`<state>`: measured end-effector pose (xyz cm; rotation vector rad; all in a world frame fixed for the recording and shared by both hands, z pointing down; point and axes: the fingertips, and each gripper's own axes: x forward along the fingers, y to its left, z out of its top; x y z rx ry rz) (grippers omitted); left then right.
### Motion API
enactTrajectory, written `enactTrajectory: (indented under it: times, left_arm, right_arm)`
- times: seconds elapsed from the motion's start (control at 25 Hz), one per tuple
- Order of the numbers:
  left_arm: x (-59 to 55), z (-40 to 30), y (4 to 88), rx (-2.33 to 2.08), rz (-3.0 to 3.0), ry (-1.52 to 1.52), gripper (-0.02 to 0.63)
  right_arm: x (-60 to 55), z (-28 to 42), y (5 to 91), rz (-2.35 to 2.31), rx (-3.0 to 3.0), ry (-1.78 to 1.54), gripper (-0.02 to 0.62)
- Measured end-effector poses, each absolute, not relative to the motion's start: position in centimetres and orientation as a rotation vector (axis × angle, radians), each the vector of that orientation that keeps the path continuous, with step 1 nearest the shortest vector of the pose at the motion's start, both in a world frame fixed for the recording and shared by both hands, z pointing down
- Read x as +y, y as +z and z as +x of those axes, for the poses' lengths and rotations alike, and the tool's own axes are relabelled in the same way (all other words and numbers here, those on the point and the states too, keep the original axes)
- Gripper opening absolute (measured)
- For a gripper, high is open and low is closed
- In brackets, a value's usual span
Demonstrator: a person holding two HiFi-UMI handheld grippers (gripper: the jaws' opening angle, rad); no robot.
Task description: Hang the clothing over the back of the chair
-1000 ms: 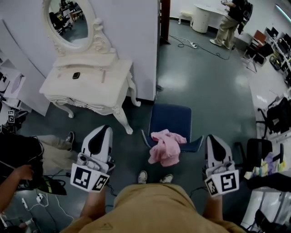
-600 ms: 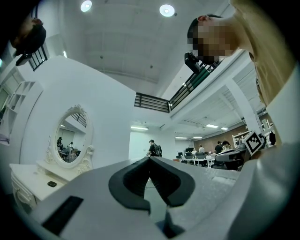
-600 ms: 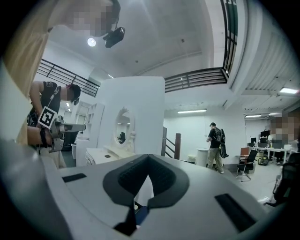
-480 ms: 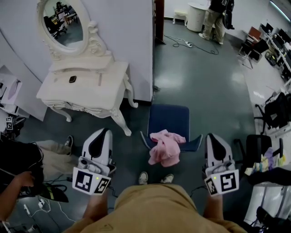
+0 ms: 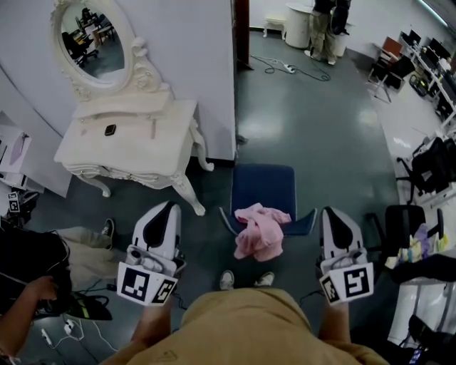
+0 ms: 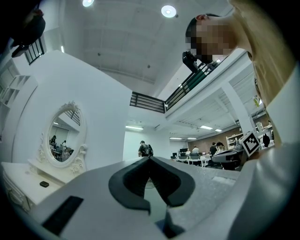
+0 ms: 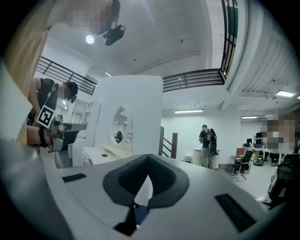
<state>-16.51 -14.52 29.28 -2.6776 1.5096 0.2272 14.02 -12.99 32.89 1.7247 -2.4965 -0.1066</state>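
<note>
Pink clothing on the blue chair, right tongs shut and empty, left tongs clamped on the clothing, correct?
No: the left tongs are shut on nothing too, as the left gripper view shows; the head view has the pink clothing on the blue chair, apart from them. The right tongs are shut and empty.

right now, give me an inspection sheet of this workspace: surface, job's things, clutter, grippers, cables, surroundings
surface: shiny grey floor.
job's things: blue chair; pink clothing bunched at its near edge, neither gripper touching it.
clutter: small dark object on the dressing table.
grippers: left gripper and right gripper both shut, empty, either side of the chair.
cables: white cable on the far floor; more cables at lower left.
surroundings: oval mirror, standing person far off, seated person at left, black chair at right.
</note>
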Motion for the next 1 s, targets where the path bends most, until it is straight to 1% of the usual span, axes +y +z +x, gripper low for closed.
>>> enactTrajectory:
  times: [1.0]
  left_arm:
    - [-15.0,-16.5,29.4,1.431,-2.711,0.226,0.005]
  right_arm:
    - [-12.8,12.8,32.8,1.752,-2.461,-0.148,0.002]
